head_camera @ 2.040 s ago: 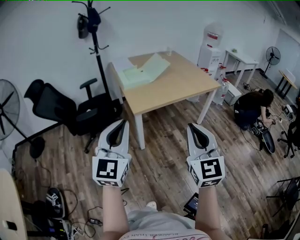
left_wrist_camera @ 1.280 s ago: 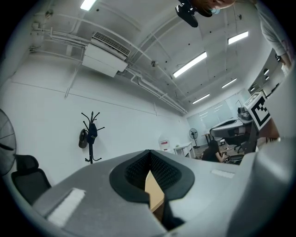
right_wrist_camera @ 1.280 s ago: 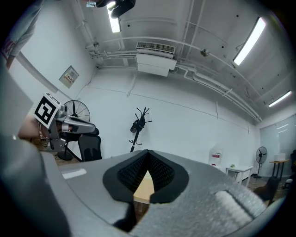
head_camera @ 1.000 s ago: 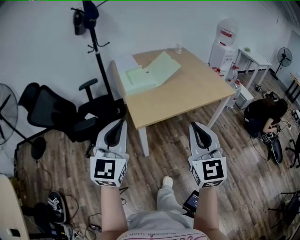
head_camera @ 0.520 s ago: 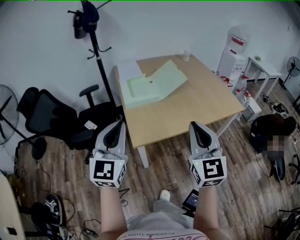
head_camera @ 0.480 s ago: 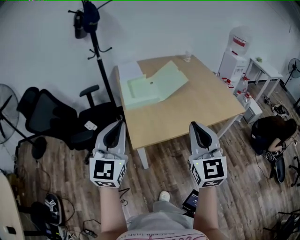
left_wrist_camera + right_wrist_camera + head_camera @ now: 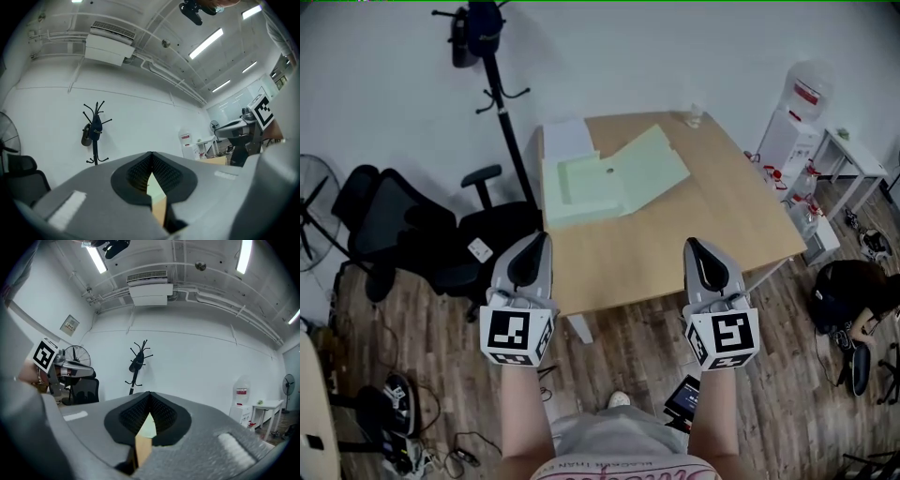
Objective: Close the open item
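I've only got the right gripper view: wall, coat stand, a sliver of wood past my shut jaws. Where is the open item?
Observer: In the head view a pale green folder lies open on the wooden table, toward its far left corner.
Operator: How are my grippers placed relative to it?
Observer: The left gripper and right gripper sit side by side at the table's near edge, both short of the folder and touching nothing.
Operator: Is the left one ready to push?
Observer: The left gripper view shows its jaws together with nothing between them.
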Available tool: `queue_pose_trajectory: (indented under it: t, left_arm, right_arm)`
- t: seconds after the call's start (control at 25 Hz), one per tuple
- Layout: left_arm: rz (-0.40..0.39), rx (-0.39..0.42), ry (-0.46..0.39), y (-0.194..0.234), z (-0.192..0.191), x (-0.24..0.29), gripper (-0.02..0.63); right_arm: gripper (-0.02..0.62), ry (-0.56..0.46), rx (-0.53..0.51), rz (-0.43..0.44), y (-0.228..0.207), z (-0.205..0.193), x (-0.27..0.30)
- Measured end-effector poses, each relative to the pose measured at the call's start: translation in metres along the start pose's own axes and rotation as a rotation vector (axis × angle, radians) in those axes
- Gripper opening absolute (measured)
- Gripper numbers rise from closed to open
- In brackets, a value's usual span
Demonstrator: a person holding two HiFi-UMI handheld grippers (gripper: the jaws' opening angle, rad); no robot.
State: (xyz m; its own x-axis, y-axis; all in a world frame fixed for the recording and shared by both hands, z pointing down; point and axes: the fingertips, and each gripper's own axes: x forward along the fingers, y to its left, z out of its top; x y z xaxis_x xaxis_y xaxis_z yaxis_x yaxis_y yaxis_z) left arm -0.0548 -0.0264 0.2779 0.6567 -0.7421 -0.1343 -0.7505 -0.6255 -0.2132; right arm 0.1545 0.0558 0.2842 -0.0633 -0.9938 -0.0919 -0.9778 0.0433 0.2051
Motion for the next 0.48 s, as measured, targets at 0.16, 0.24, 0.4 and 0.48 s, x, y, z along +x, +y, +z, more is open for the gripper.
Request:
queue_pose_trajectory:
  t: [0.16, 0.24, 0.4, 0.48]
  left_arm:
    - [0.017, -0.001, 0.004, 0.004, -0.002, 0.015, 0.014]
    - [0.014, -0.001, 0.011, 0.003, -0.005, 0.021, 0.014]
    - [0.006, -0.001, 0.028, 0.004, -0.014, 0.031, 0.014]
    - [0.005, -0.004, 0.033, 0.006, -0.018, 0.038, 0.014]
  right_arm:
    - [0.002, 0.006, 0.003, 0.014, -0.01, -0.007, 0.014]
    - [0.002, 0.007, 0.01, 0.016, -0.014, -0.01, 0.02]
    - [0.002, 0.021, 0.023, 0.018, -0.018, -0.019, 0.029]
    - [0.002, 0.031, 0.024, 0.017, -0.021, -0.024, 0.034]
